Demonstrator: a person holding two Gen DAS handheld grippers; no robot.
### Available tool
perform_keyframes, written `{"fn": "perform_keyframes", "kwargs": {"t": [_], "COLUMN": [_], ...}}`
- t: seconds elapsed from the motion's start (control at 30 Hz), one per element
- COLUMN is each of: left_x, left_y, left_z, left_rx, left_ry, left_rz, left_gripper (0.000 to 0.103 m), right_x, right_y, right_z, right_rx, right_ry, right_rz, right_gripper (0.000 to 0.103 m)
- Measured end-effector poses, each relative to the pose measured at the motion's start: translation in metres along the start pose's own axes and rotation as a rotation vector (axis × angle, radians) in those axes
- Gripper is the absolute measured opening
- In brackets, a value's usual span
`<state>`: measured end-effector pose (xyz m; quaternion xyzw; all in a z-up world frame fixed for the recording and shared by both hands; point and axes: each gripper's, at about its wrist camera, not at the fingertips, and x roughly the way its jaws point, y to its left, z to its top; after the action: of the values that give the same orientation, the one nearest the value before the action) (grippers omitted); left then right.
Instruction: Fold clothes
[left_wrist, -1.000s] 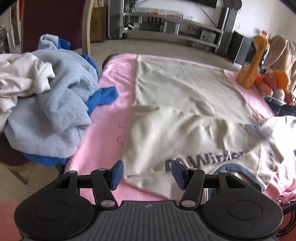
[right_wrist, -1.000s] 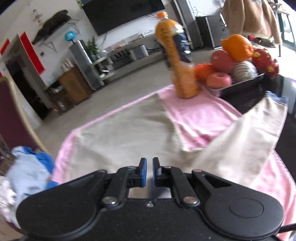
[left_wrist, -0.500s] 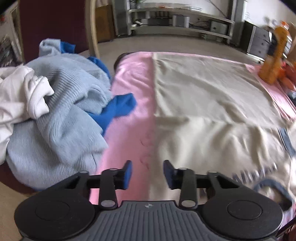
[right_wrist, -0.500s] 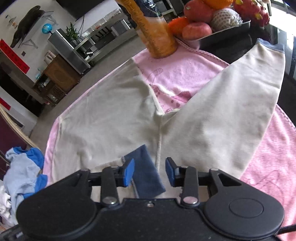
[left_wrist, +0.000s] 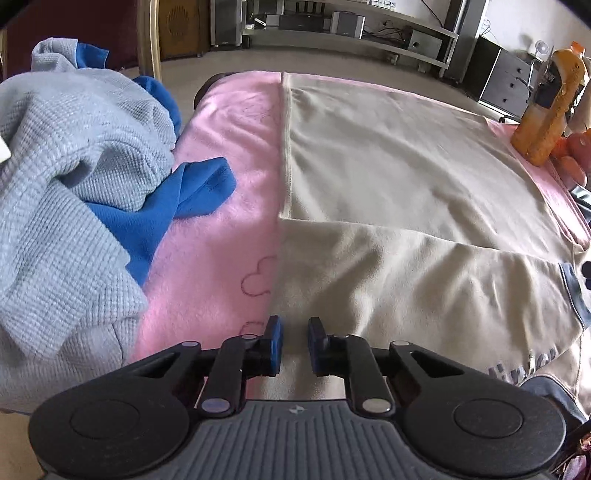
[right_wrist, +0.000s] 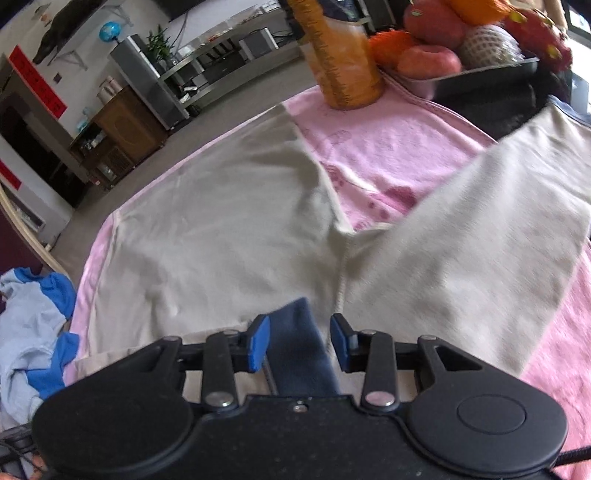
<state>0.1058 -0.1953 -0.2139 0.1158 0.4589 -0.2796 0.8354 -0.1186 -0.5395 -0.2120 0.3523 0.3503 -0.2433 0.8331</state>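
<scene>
A cream sweatshirt (left_wrist: 399, 162) lies spread on a pink blanket (left_wrist: 221, 229), one sleeve folded across its body (left_wrist: 424, 280). My left gripper (left_wrist: 294, 347) is low over the garment's left edge, jaws narrowly apart with nothing visibly between them. In the right wrist view the same sweatshirt (right_wrist: 221, 236) lies flat, its other sleeve (right_wrist: 480, 251) angled out to the right. My right gripper (right_wrist: 300, 341) is open over the dark blue cuff (right_wrist: 299, 350), which lies between the fingers ungripped.
A heap of grey-blue and blue clothes (left_wrist: 74, 192) sits on a chair to the left. An orange juice bottle (left_wrist: 550, 107) and a tray of fruit (right_wrist: 480, 55) stand at the table's far right corner. Floor and shelving lie beyond.
My right gripper opened and let go of the blue cuff, laying the sleeve down. My left gripper moved left to the garment's edge and narrowed its jaws.
</scene>
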Motion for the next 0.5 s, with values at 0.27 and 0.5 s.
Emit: {"fn": "perform_keyframes", "kwargs": {"t": [0.27, 0.5], "left_x": [0.0, -0.001], "left_y": [0.002, 0.001], "left_z": [-0.002, -0.003], "left_rx": [-0.008, 0.003], "left_ry": [0.0, -0.002], "left_rz": [0.005, 0.019], "left_gripper": [0.018, 0.021], "right_x": [0.013, 0.016], "right_y": [0.023, 0.031], "right_z": [-0.004, -0.011], "right_rx": [-0.177, -0.267], "right_ry": [-0.06, -0.067], "right_rz": [-0.104, -0.28], "right_gripper": [0.002, 0.0]}}
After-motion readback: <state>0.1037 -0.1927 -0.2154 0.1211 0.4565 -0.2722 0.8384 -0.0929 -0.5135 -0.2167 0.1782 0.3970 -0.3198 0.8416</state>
